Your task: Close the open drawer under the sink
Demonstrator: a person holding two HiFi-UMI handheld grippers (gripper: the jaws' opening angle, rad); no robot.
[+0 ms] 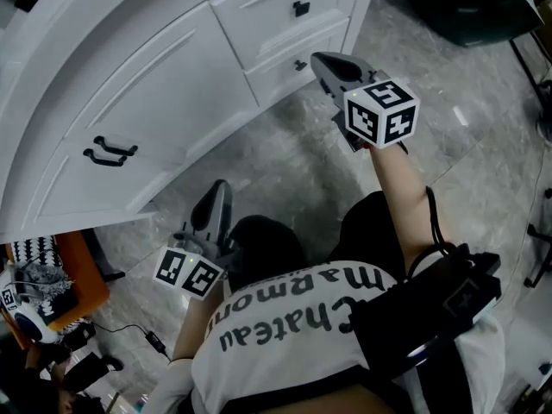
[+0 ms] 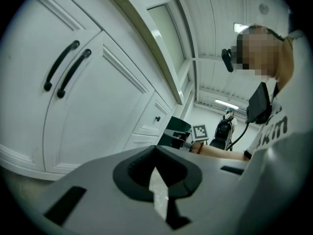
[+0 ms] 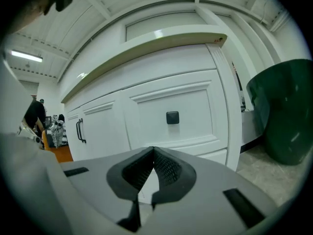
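We count two grippers, and both have their jaws pressed together with nothing between them. The right gripper [image 1: 316, 58] points at the white cabinet [image 1: 172, 84]. Its tips are just in front of the lower drawer [image 1: 274, 80] and close beside its knob [image 1: 300, 65]; whether they touch the front we cannot tell. The left gripper [image 1: 222, 186] hangs lower in the head view, well apart from the cabinet, over the floor [image 1: 285, 162].

The cabinet shows two drawers at its right end, the upper drawer [image 1: 263, 15] stacked over the lower. Each has one black square knob, so there are two knobs. Left of them are two doors [image 1: 147, 102] carrying two black bar handles [image 1: 109, 152] side by side. We cannot tell from these views how far either drawer stands out from the frame.

The countertop [image 3: 146, 40] overhangs the drawer fronts. One green bin [image 3: 283, 111] stands near the cabinet's right corner, leaving a narrow gap there. Between the cabinet's base and our knees the marbled floor lies open.
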